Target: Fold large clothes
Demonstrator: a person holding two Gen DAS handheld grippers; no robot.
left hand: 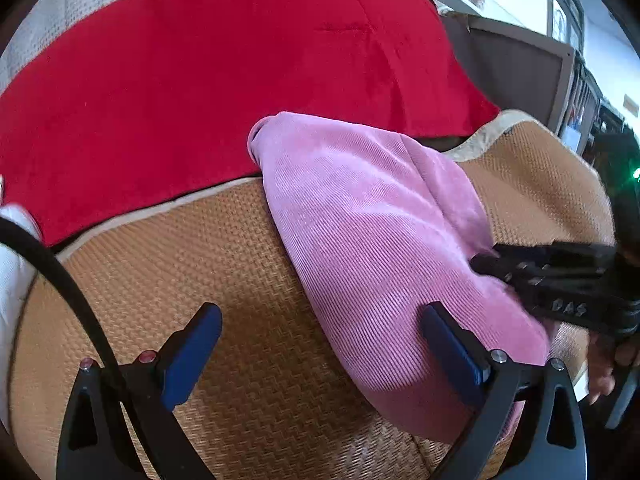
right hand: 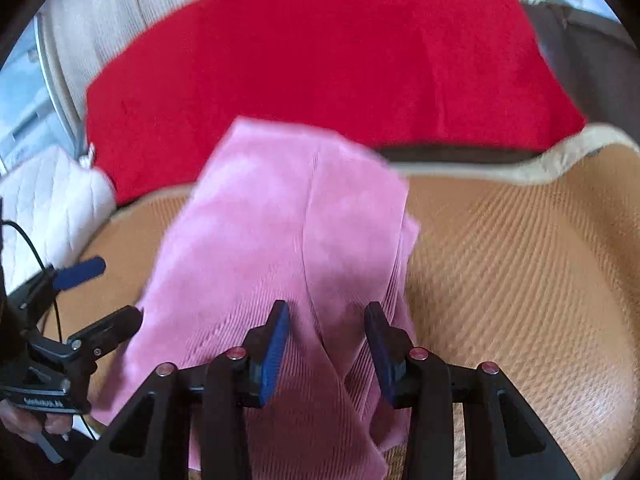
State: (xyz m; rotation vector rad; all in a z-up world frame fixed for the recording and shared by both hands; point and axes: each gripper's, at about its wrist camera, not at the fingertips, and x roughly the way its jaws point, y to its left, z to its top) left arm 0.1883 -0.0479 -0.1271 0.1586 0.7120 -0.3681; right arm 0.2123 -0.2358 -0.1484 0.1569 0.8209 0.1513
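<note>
A pink ribbed garment (left hand: 372, 216) lies folded lengthwise on a woven tan mat (left hand: 192, 264). My left gripper (left hand: 320, 320) is open, its right pad over the garment's near left edge, its left pad over bare mat. My right gripper (right hand: 326, 320) is open just above the garment (right hand: 280, 220), a raised fold between its blue pads. The right gripper also shows at the right edge of the left wrist view (left hand: 560, 276), low over the cloth. The left gripper shows at the left of the right wrist view (right hand: 96, 300).
A red blanket (left hand: 224, 80) covers the far half of the surface, beyond the mat (right hand: 520, 260). A white quilted cushion (right hand: 52, 196) lies at the left. A beige padded backrest (right hand: 100, 12) stands behind. Dark furniture (left hand: 516, 64) stands at the right.
</note>
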